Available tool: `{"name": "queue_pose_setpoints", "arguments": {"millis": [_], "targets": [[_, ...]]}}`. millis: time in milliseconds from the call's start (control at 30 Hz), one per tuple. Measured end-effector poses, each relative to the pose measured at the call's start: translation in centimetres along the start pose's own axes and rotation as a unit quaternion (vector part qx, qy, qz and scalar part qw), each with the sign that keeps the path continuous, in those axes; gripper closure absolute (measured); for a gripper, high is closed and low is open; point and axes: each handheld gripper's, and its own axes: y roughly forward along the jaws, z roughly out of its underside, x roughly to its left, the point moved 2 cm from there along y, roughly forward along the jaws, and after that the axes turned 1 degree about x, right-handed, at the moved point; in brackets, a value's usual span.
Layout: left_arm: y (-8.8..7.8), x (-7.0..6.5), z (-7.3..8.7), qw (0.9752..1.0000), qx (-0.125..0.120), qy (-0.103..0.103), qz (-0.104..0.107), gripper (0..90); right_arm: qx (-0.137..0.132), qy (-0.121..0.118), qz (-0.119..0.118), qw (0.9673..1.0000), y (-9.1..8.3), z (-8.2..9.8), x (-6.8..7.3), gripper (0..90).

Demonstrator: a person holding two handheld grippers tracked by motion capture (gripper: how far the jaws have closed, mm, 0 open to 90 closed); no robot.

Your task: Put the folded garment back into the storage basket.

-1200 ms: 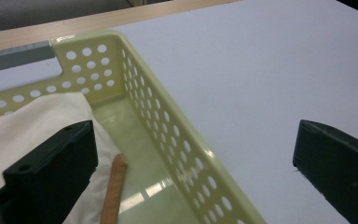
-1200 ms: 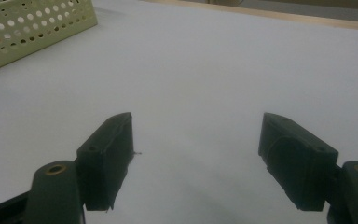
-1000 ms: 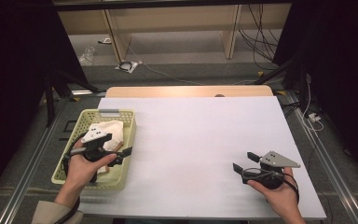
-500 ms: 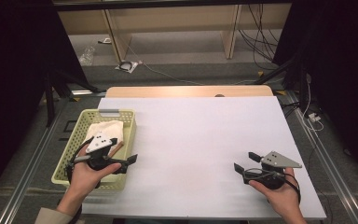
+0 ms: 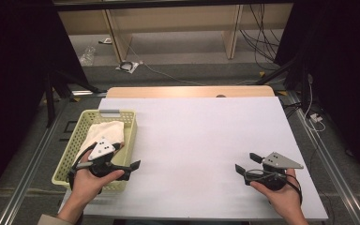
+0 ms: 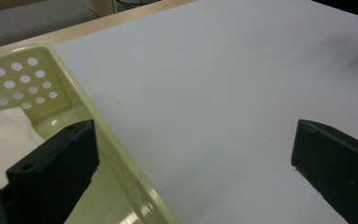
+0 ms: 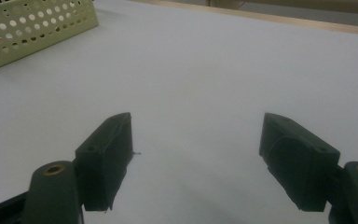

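While the person's left hand (image 5: 91, 180) holds the left gripper (image 5: 130, 161) over the near right corner of the yellow basket (image 5: 73, 140), its jaws stand wide apart and hold nothing. In the left gripper view one jaw hangs inside the basket (image 6: 121, 172) above its floor and the other hangs outside it, over the white table cover (image 6: 223, 93), so the basket's right wall runs between them. A second ago this gripper sat farther into the basket, just over the cloth; it has since drawn back toward the person and swung its jaws out to the right of the basket.

Well to the right of the basket, near the table's front edge, the right hand (image 5: 281, 194) holds the right gripper (image 5: 246, 161) low over the white table cover (image 5: 201, 136), jaws likewise spread and bare. It has stayed where it was. In the right gripper view the basket (image 7: 32, 28) sits far off, past the open jaws.

Farther in, the white cloth (image 5: 104, 133) lies crumpled inside the basket, toward its middle and far end, just beyond the left gripper; the same cloth (image 6: 0, 140) shows beside the inner jaw. It has not shifted.
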Motion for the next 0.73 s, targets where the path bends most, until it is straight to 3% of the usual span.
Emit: {"name": "queue_pose_setpoints", "arguments": {"millis": [733], "targets": [[0.21, -0.06, 0.35, 1.0, 0.008, 0.0, -0.003, 1.3, 0.009, 0.001, -0.001, 1.0, 0.12, 0.13, -0.03, 26.4]]}}
